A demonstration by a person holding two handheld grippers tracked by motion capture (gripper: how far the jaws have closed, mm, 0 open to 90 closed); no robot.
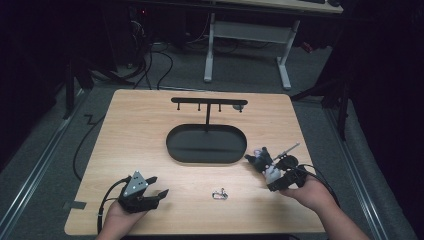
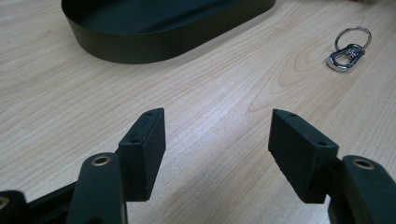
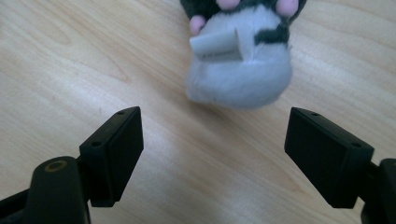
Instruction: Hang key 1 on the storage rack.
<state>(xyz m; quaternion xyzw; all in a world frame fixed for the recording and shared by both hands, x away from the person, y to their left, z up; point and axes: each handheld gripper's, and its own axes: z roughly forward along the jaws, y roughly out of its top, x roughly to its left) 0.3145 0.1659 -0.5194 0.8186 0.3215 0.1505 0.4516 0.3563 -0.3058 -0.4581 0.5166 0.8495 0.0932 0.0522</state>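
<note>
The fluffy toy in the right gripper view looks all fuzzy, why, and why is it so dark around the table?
In the right gripper view the plush toy is close and blurred, its label unreadable, while the wood grain is softly lit. In the high view light falls on the table and the room around it is nearly black. In the left gripper view the key ring glints and the tray is sharp.

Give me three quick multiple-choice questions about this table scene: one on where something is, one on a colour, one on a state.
1. Where does the key clip lie?
A. in the tray
B. on the table between the two grippers
C. hung on the stand

2. What colour is the oval tray?
A. black
B. white
C. red

3. How stands the right gripper?
A. shut on the plush toy
B. shut and empty
C. open

Answers: 1 B, it lies on bare wood; 2 A, tray is black; 3 C, jaws apart, plush toy ahead of them.
</note>
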